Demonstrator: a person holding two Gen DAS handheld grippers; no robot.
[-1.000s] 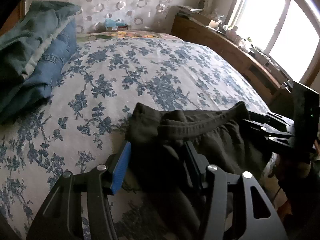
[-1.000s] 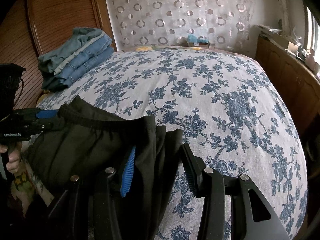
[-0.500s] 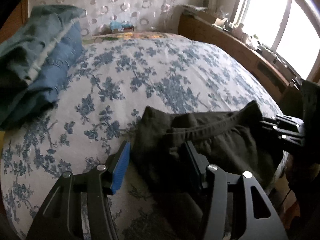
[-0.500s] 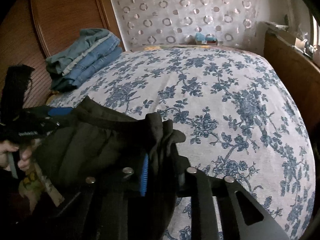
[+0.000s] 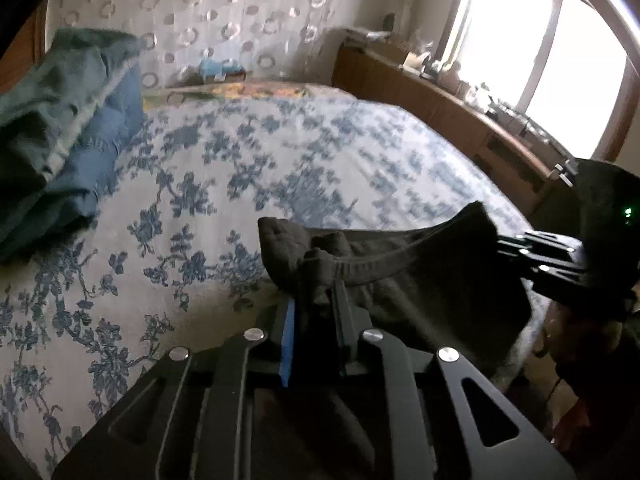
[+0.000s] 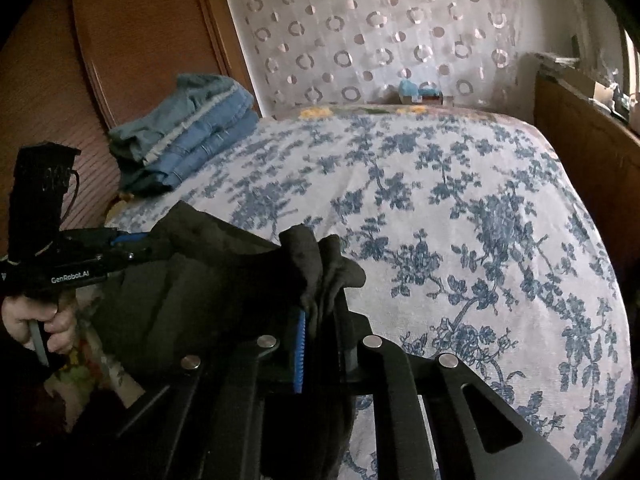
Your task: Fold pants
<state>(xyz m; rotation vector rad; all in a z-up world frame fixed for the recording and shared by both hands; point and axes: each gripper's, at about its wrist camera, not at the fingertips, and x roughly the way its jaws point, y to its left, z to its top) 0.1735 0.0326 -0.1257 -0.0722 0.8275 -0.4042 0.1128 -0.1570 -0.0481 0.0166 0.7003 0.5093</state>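
Dark olive-black pants hang by their waistband between my two grippers, just above the near edge of the floral bedspread. My left gripper is shut on the left corner of the waistband. My right gripper is shut on the right corner of the pants. In the right wrist view the left gripper shows at the far left, clamped on the cloth. In the left wrist view the right gripper shows at the right edge. The legs hang out of sight below.
A stack of folded jeans and green cloth lies at the bed's far left corner, by a wooden wardrobe. A wooden sideboard runs along the window side. A small blue object sits at the bed's head.
Both grippers have closed on the waistband corners. The pants have been lifted and pulled taut between them, and both cameras have risen and moved a little forward over the bed.
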